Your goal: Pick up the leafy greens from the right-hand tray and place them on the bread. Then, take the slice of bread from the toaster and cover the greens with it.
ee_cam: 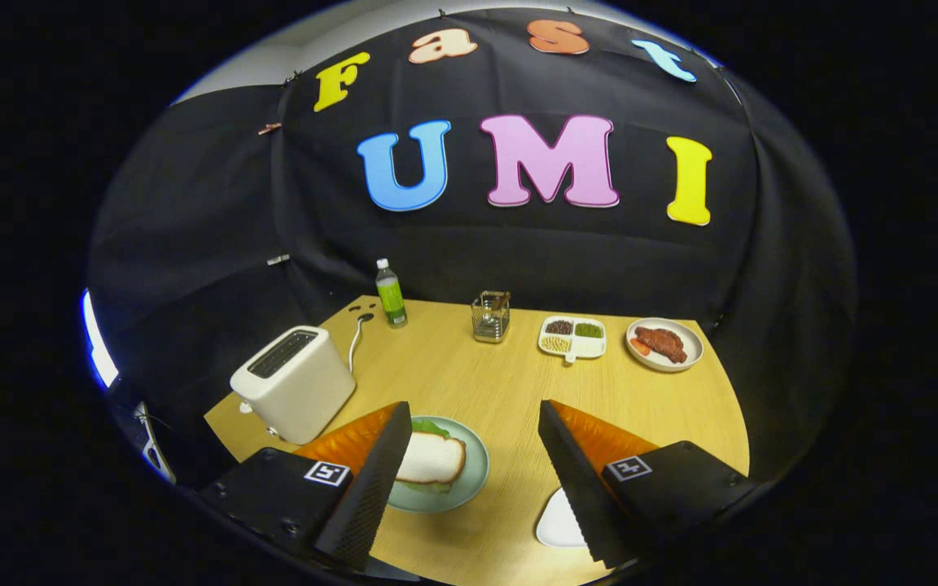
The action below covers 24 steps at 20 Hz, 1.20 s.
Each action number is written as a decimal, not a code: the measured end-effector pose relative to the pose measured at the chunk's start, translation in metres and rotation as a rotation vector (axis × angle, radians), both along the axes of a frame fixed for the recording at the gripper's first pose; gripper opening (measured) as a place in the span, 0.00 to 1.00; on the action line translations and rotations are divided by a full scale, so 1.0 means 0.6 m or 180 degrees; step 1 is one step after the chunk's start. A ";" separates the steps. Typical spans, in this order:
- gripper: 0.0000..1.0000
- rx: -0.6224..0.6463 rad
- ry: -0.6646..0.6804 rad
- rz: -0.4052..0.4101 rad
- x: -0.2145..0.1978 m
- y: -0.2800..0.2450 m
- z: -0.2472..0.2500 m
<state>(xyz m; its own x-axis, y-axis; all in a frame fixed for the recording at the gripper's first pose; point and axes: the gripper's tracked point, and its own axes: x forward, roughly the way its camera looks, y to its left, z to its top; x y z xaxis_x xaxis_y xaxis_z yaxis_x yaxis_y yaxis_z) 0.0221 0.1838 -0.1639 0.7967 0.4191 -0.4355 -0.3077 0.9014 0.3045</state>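
The table [477,391] is carrying a toaster [294,381] left of the plate [473,480], where bread [434,458] is lying on greens [430,426] beside the left finger. The claw [475,423] is hovering with fingers spread apart, holding nothing. A white tray [557,521] is sitting right of the plate.

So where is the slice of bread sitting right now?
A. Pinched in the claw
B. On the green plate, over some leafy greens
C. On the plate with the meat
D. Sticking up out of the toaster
B: the slice of bread lies on the green plate with leafy greens peeking out from under it, partly behind one finger of the open, empty claw.
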 end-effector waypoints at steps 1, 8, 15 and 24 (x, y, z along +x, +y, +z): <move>0.98 0.0010 -0.0091 -0.0051 0.004 -0.011 0.022; 0.98 -0.0189 -0.0691 -0.0439 0.017 -0.097 0.145; 0.98 -0.0584 -0.1170 -0.0590 -0.001 -0.148 0.257; 0.98 -0.0686 -0.1262 -0.0766 -0.008 -0.165 0.254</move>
<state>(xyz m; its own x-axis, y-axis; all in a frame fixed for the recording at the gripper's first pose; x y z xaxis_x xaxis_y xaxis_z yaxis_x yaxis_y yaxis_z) 0.0174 0.0848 -0.0113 0.9811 0.1373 -0.1364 -0.1378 0.9904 0.0057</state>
